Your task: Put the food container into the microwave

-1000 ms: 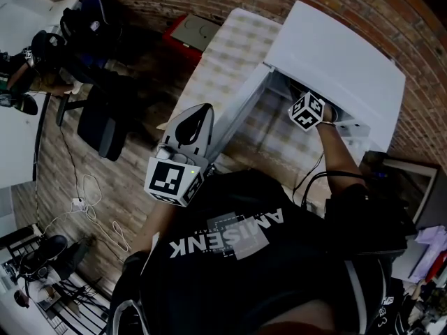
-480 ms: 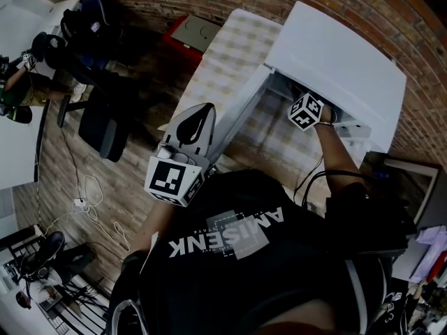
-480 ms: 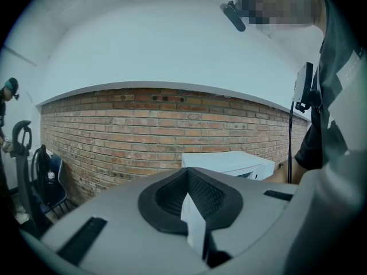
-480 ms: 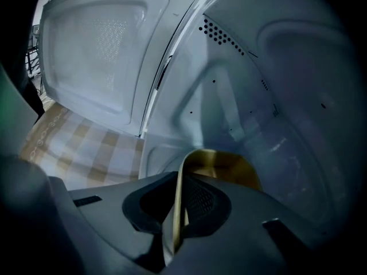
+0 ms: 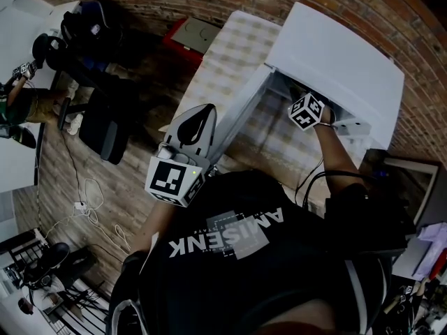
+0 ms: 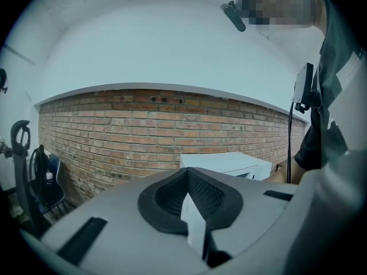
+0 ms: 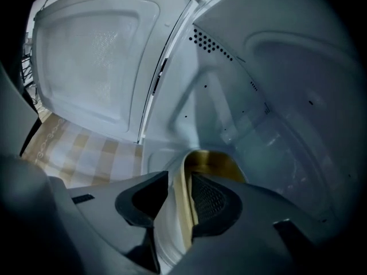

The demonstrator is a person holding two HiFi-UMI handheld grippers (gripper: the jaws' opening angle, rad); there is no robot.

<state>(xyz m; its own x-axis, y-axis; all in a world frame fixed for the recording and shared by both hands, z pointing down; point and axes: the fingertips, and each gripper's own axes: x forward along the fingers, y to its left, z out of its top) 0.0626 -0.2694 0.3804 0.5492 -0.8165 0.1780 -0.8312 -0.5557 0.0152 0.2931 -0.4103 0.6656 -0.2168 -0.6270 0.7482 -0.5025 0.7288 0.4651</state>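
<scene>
Evidently the food container [image 7: 213, 164] already sat inside the microwave [image 5: 335, 54], low in the cavity, with the door [image 7: 94, 56] swung wide over the checked surface [image 7: 86, 153]. The right tongs [image 7: 182, 205] reached into the cavity and had just been opening. Their jaws stood wide with the container's pale rim between them, close to one pad and clear of the other, so nothing pinched it.

The container looked like a shallow, thin-walled dish, white outside and yellowish inside; whether that colour was food or the dish itself could not be told. It would probably be light and fairly stiff across its base, but the narrow lip could flex or slip under a hard squeeze, and the smooth wall offered little friction. The rim was the sensible place to take hold, one pad inside and one outside. It would need to be kept level so that nothing spilled, and set down flat before letting go.

The left tongs [image 6: 192, 202] were closed, jaws together with nothing to be made out between them. They were held out near the door's outer edge, well apart from the container.
</scene>
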